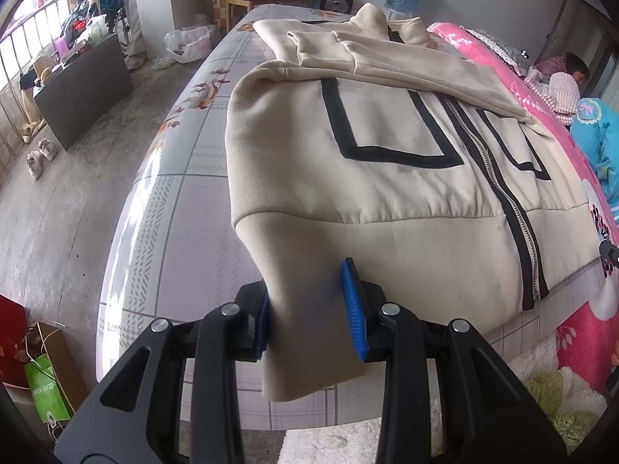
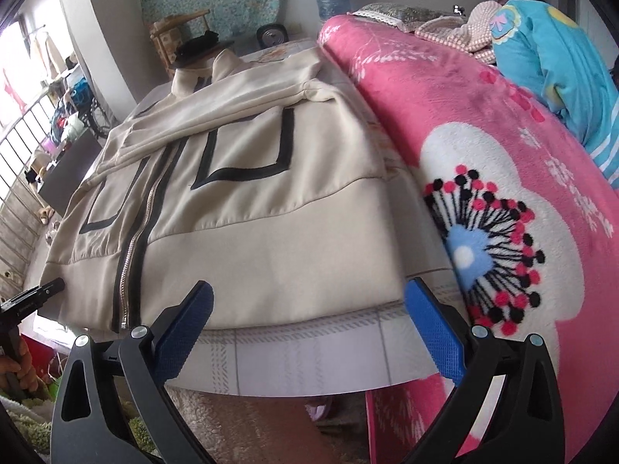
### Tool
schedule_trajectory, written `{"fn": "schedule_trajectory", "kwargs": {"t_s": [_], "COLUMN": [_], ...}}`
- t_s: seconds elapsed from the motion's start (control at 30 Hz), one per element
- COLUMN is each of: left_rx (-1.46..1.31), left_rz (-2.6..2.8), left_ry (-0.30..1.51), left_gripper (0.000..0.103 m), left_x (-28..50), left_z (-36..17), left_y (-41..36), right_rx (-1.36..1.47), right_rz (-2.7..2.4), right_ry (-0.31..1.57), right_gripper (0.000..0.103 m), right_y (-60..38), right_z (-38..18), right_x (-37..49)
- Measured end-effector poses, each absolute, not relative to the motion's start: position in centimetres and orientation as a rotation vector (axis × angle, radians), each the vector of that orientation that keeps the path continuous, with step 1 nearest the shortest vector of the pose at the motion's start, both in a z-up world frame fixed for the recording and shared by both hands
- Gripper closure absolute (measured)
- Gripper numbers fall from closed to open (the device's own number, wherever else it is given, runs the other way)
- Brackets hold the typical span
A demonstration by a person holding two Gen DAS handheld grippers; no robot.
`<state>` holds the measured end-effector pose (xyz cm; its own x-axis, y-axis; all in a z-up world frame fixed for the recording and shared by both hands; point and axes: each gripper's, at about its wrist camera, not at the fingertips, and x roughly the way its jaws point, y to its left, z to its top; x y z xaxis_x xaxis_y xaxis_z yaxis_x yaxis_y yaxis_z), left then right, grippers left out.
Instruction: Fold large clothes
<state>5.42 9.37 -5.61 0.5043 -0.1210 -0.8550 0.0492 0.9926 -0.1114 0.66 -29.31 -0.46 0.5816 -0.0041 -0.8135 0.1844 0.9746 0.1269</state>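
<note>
A cream zip-up jacket (image 1: 387, 147) with black trim lies flat on the plaid-covered table (image 1: 185, 201), zipper up and both sleeves folded across the chest. My left gripper (image 1: 309, 317) is shut on the jacket's near left hem corner, and the ribbed hem hangs down between the blue pads (image 1: 354, 309) over the table edge. In the right wrist view the jacket (image 2: 271, 232) fills the middle. My right gripper (image 2: 309, 324) stands wide open just short of the hem's right part, above the table edge (image 2: 309, 359), with nothing between its fingers.
A thick pink flowered blanket (image 2: 483, 154) lies along the jacket's right side, with a blue garment (image 2: 549, 58) behind it. A person lies at the far right (image 1: 568, 77). On the floor to the left stand a dark box (image 1: 85, 85), shoes (image 1: 40, 156) and a green bag (image 1: 46, 386).
</note>
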Motion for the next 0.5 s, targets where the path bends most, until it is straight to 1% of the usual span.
{"fn": "schedule_trajectory", "kwargs": {"t_s": [0.1,0.27,0.37,0.5], "left_rx": [-0.078,-0.094,-0.104,-0.094], "left_rz": [-0.105,-0.112,-0.109,-0.090], "left_ry": [1.040,1.050,1.057,1.049], "left_gripper": [0.071,0.071,0.071,0.071], "left_x": [5.5,5.3,4.9,4.5], "left_z": [-5.6,-5.6,-5.6,-5.6], "left_y": [9.3,9.5,9.6,9.3], "right_rx": [0.257,0.296,0.275,0.231], "right_rz": [-0.100,-0.101,-0.108,-0.123], "right_ry": [0.938,0.965,0.955,0.970], "right_gripper": [0.012,0.026,0.030,0.039], "right_y": [-30.5,-31.5,-31.5,-30.9], "right_z": [-0.3,-1.9,-2.1,-2.2], "right_x": [1.2,2.3,2.7,2.4]}}
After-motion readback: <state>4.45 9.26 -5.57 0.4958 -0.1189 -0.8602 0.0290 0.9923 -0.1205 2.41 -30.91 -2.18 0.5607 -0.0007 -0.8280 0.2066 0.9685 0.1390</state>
